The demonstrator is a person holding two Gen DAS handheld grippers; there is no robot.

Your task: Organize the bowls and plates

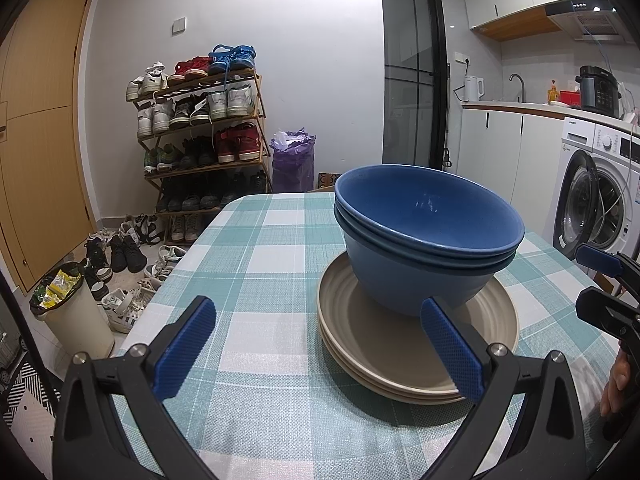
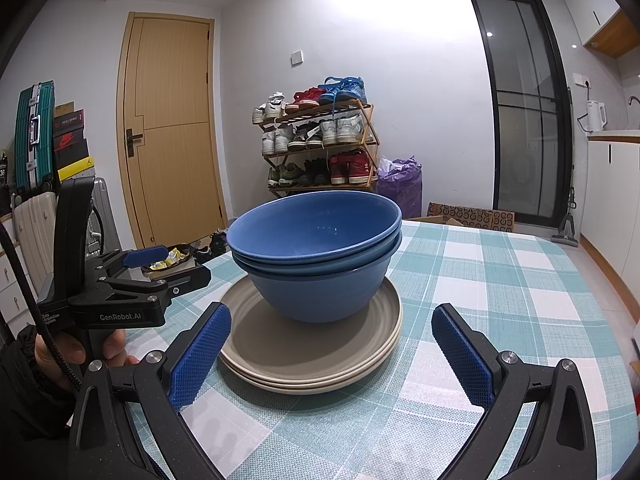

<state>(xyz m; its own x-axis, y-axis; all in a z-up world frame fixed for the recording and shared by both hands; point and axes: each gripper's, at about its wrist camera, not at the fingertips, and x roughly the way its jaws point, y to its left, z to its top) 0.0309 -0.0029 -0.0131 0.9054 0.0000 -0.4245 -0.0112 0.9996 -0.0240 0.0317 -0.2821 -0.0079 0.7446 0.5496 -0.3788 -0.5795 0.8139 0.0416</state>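
**Q:** What does the left wrist view show?

**A:** Two blue bowls (image 1: 428,240), nested, matte and faintly speckled, stand on a stack of beige plates (image 1: 404,344) with ridged rims. The stack sits on a woven teal-and-white check cloth (image 1: 256,264) covering the table. The left gripper (image 1: 320,348) has its jaws spread wide and holds nothing; one knurled blue pad (image 1: 450,348) lies in front of the plates' near rim (whether it touches, the view does not settle). At the right edge the right gripper (image 1: 600,284) appears side-on, with a hand (image 1: 618,384) below it.

**Q:** And the right wrist view?

**A:** The same bowls (image 2: 316,256) on the same plates (image 2: 316,360), centred between the right gripper's (image 2: 330,356) pads. Its jaws are also wide apart and empty, the left pad (image 2: 200,360) just beside the plate rim. The left gripper (image 2: 168,268), black plastic with screw heads, stands at the left, a hand (image 2: 72,352) gripping its handle. The cloth (image 2: 500,300) runs back toward a shoe rack (image 2: 320,140).
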